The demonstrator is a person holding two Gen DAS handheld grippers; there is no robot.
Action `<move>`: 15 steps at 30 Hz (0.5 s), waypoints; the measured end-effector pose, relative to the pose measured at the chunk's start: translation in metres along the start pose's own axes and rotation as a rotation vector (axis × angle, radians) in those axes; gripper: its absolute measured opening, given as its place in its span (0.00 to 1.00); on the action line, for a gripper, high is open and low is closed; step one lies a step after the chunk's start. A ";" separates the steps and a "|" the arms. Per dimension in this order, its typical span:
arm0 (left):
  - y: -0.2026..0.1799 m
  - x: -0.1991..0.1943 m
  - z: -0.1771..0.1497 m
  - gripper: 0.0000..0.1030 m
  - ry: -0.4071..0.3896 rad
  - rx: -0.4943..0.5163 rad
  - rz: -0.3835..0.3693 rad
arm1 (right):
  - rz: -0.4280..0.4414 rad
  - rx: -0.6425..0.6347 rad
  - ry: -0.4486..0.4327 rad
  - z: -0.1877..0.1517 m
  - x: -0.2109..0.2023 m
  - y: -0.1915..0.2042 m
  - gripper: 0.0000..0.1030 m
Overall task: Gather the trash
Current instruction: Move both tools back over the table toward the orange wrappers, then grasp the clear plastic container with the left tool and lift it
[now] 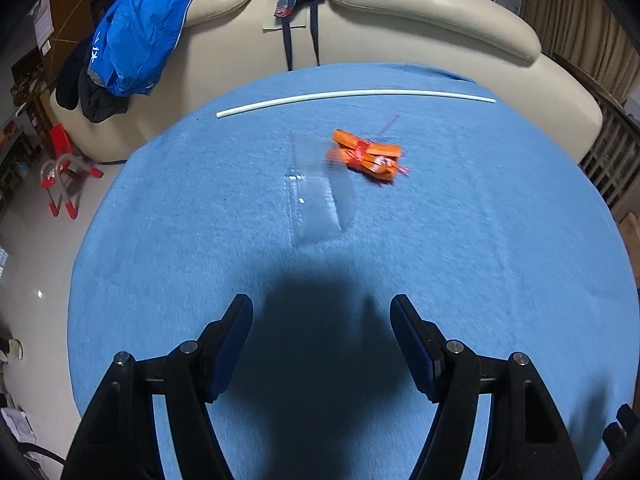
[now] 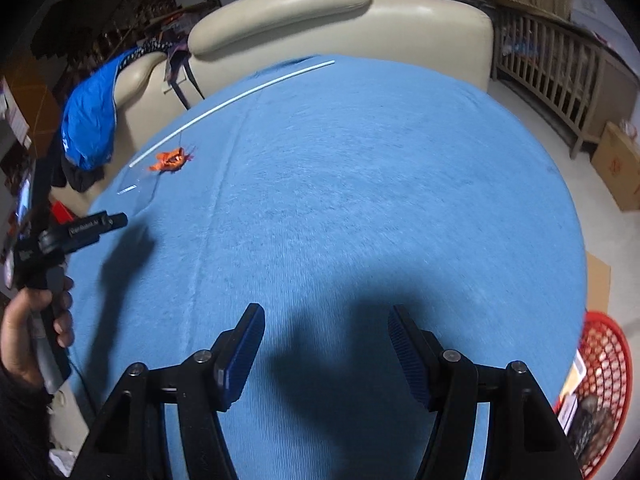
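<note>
both jaws wide and empty over the blue tabletop [image 1: 160, 240]
the clear plastic sheet [image 1: 318, 196] beside the orange wrapper [image 1: 366, 154] lies flat, so the left gripper [image 1: 322, 334] could easily slide over it

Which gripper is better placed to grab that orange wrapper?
Left. The orange wrapper lies almost straight ahead of the open left gripper; from the right gripper it sits far off to the left.

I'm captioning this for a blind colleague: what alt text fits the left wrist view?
The open left gripper hovers over a blue tablecloth, facing a crumpled orange wrapper, clear plastic and a white rod.
</note>
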State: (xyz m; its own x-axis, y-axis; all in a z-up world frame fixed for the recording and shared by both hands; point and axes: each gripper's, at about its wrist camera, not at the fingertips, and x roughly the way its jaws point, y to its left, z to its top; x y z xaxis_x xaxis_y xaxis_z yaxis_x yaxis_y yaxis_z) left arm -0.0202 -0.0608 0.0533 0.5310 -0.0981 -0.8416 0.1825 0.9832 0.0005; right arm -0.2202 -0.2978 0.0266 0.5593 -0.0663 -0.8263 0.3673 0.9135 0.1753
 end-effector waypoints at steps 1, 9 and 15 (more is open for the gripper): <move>0.002 0.004 0.005 0.70 -0.001 -0.005 0.007 | -0.011 -0.011 0.005 0.003 0.006 0.004 0.67; 0.012 0.029 0.032 0.70 -0.011 -0.059 0.021 | 0.007 -0.033 0.062 0.008 0.039 0.018 0.67; 0.003 0.047 0.042 0.70 0.001 -0.050 0.048 | 0.025 -0.019 0.077 0.011 0.048 0.018 0.67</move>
State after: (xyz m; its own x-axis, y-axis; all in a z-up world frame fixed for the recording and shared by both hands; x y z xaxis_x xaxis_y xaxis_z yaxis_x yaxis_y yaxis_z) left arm 0.0401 -0.0684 0.0359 0.5377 -0.0504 -0.8417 0.1149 0.9933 0.0139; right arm -0.1786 -0.2890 -0.0037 0.5087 -0.0129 -0.8608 0.3393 0.9219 0.1867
